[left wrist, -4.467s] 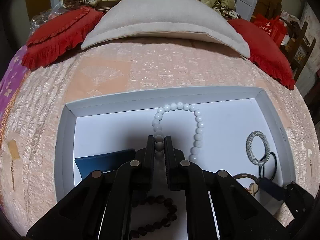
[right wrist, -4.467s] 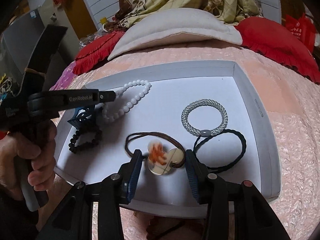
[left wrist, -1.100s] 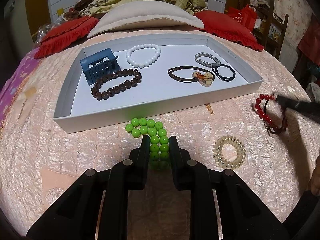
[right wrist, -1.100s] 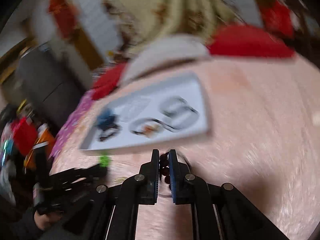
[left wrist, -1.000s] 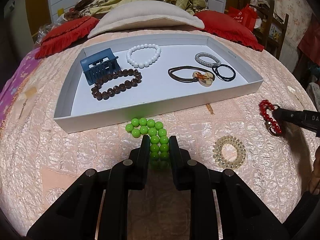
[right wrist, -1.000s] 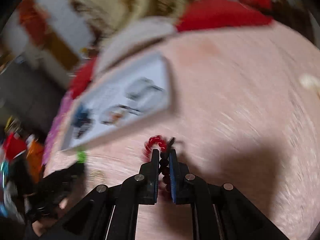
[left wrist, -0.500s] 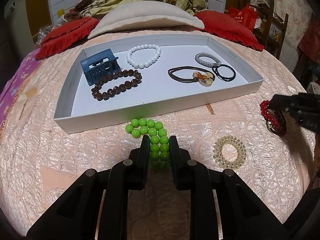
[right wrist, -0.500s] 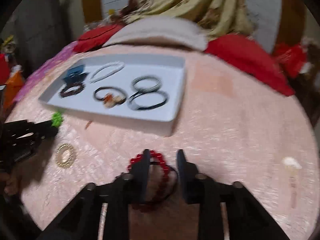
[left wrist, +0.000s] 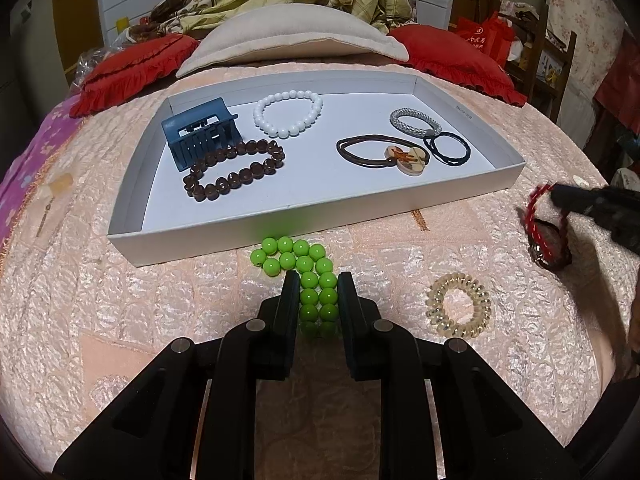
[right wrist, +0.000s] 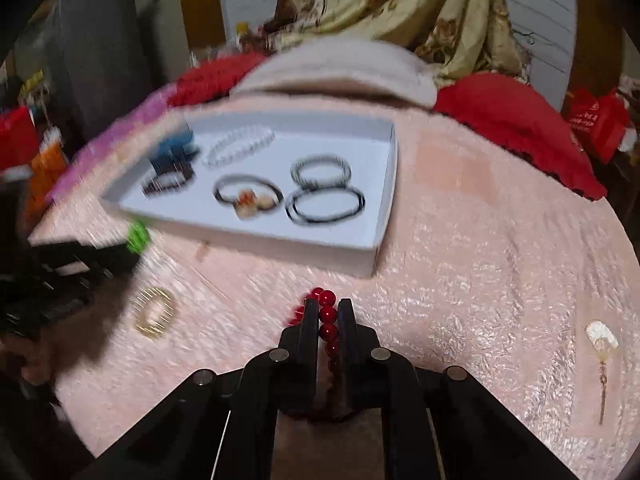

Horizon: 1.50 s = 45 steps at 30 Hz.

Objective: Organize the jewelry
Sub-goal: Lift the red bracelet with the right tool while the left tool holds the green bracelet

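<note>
The green bead bracelet [left wrist: 306, 280] is pinched in the left gripper [left wrist: 318, 294] just outside the tray [left wrist: 280, 222]. The right gripper [right wrist: 328, 322] is closing on the red bead bracelet [right wrist: 326, 322]. Round beads could easily be squeezed out and dropped on the bedspread [right wrist: 460, 280].

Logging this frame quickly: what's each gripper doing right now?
Left gripper: shut on the green bead bracelet.
Right gripper: closing on the red bead bracelet.
</note>
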Motion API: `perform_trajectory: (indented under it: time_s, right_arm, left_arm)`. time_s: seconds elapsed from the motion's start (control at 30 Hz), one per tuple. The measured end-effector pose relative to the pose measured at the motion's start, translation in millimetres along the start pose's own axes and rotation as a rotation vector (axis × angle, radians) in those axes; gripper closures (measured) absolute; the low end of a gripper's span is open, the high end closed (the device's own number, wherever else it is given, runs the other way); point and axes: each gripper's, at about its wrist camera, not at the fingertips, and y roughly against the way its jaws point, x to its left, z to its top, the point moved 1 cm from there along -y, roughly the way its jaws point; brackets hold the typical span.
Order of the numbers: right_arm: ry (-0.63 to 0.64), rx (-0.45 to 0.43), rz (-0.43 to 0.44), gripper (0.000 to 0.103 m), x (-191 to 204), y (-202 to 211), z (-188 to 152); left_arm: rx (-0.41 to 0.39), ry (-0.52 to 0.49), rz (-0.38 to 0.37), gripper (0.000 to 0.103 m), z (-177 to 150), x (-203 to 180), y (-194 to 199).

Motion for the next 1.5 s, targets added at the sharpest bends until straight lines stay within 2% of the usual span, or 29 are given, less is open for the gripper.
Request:
perform_trajectory:
  time_s: [0.1,0.17,0.23,0.37,0.7,0.83,0.97,1.03,1.1,1.13,1.17,1.23,1.27,1.33,1.4,1.5]
  right_arm:
    - [-0.072,-0.087,0.064,0.094,-1.0,22.9,2.6]
    - [-0.115,-0.138,0.102,0.094,0.0,35.2,4.1]
    - [-0.145,-0.192,0.128,0.094,4.1,46.2,6.3]
    - [-0.172,-0.239,0.140,0.094,12.6,55.8,9.0]
    - [-0.143,-0.223,0.136,0.094,40.1,46.9,6.6]
    - [-0.134,-0.214,0.120,0.094,43.4,41.5,6.5]
    - [-0.133,-0.205,0.124,0.094,45.0,38.2,6.7]
    - [-0.129,-0.201,0.124,0.094,46.2,37.5,6.0]
    - [-0.127,-0.181,0.128,0.094,46.8,34.0,4.3]
    - [-0.127,-0.177,0.126,0.094,46.8,33.0,3.7]
    - [-0.123,-0.173,0.127,0.094,47.3,32.0,3.6]
    - [-0.117,-0.173,0.125,0.094,47.8,32.1,3.5]
    - [-0.118,-0.176,0.122,0.094,47.8,32.5,3.1]
    - [-0.117,-0.180,0.123,0.094,47.5,32.9,3.5]
    - [-0.118,-0.182,0.123,0.094,47.5,33.0,3.6]
    - [-0.112,-0.182,0.120,0.094,47.9,33.8,4.1]
  left_arm:
    - [-0.014,0.006,-0.010,0.089,-0.8,1.5,4.5]
    - [-0.038,0.010,-0.028,0.103,0.6,3.7,13.3]
    - [-0.047,0.029,-0.050,0.103,0.1,8.4,19.5]
    - [-0.067,0.055,-0.073,0.103,-4.1,18.1,30.5]
    - [-0.138,0.087,-0.162,0.103,-0.9,26.6,55.4]
    - [-0.154,0.075,-0.131,0.103,4.9,30.4,64.8]
    - [-0.093,0.044,-0.092,0.103,5.5,27.8,47.3]
    - [-0.058,0.035,-0.090,0.095,1.6,24.2,35.6]
    - [-0.044,0.031,-0.076,0.069,-0.8,22.1,28.6]
    - [-0.038,0.033,-0.079,0.068,-0.7,21.0,25.8]
    - [-0.024,0.033,-0.104,0.068,-0.3,18.6,21.8]
    - [0.000,0.014,-0.105,0.068,-1.4,13.0,15.0]
    - [0.034,-0.004,-0.086,0.069,-3.8,9.1,6.0]
    - [0.010,-0.045,-0.029,0.069,-6.7,0.6,4.0]
    - [0.013,-0.031,-0.033,0.086,-6.9,1.6,3.5]
    - [0.020,0.002,-0.057,0.086,-6.7,7.7,4.8]
